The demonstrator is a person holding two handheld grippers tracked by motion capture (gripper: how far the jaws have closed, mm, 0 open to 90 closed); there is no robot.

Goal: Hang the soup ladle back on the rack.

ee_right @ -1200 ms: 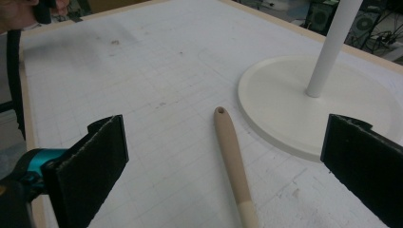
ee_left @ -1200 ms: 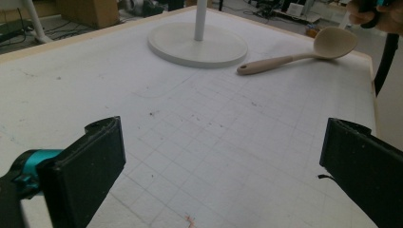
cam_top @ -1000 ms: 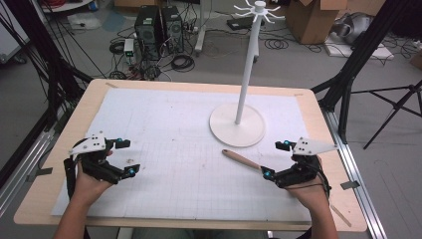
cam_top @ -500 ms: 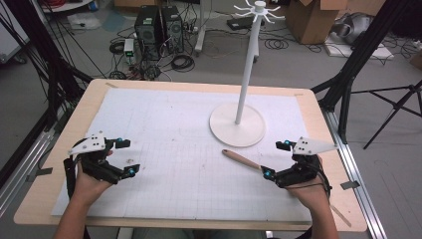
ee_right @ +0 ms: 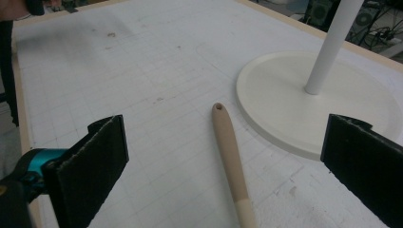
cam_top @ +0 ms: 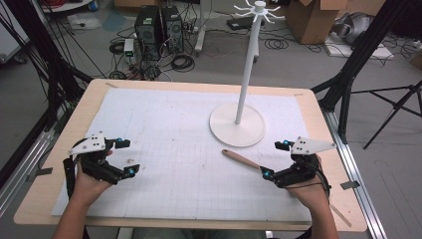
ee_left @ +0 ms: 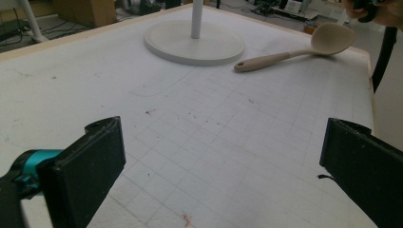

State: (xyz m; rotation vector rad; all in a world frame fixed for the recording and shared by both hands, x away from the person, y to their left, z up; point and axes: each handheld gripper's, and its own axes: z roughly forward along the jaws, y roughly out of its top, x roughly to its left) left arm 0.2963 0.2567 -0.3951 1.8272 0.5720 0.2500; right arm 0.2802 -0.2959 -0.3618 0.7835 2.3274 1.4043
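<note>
The wooden spoon (cam_top: 241,160) lies flat near the bench's right edge, its handle end just beside the white stand's base (cam_top: 226,132). The right tongs (cam_top: 275,159) gape wide over its bowl end, not touching it. The left tongs (cam_top: 127,157), also released, rest near the left edge.

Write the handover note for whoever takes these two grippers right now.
Left gripper: open, holding nothing, resting low over the mat at its left side.
Right gripper: open, holding nothing, jaws standing either side of the spoon's handle without touching it.
Wooden spoon: flat on the mat, handle end with the hole beside the stand's base, bowl toward the right hand.
Hook stand: upright at the mat's far right, nothing visibly hung on it.
Done: nothing grasped yet.
Left: probably close on the handle, lift the spoon.
</note>
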